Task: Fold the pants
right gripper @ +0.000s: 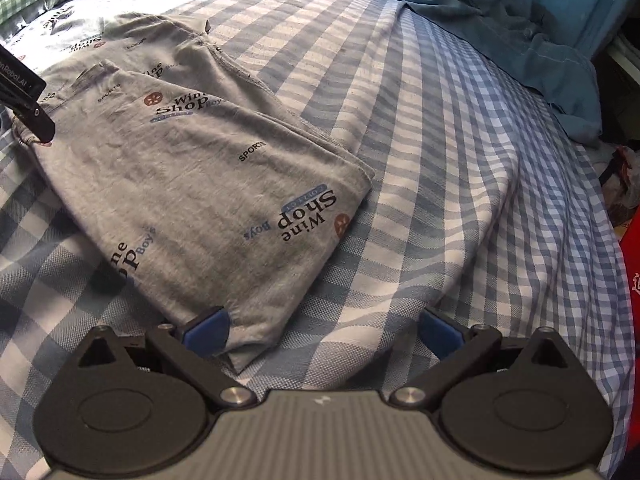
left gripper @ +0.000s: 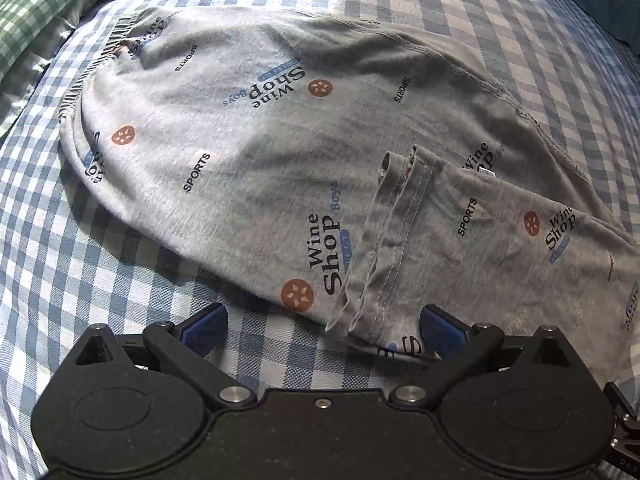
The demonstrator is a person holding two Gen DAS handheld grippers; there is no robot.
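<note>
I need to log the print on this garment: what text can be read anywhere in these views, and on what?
"Wine Shop Boys": repeated across the grey pants.
"SPORTS": also repeated on the pants.
Blue pill-shaped label under "Shop": too blurred to read.
"nRobot.AI", cut off at the frame edge: on the left gripper in the right wrist view.
Blue checked sheet: no text.

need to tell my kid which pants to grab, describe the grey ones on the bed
On the blue-and-white checked bedsheet lie soft grey knit pants, already folded over. Unlike the plain teal garment near the bed's far edge, they carry "Wine Shop Boys" and "SPORTS" prints with brown circles.
</note>
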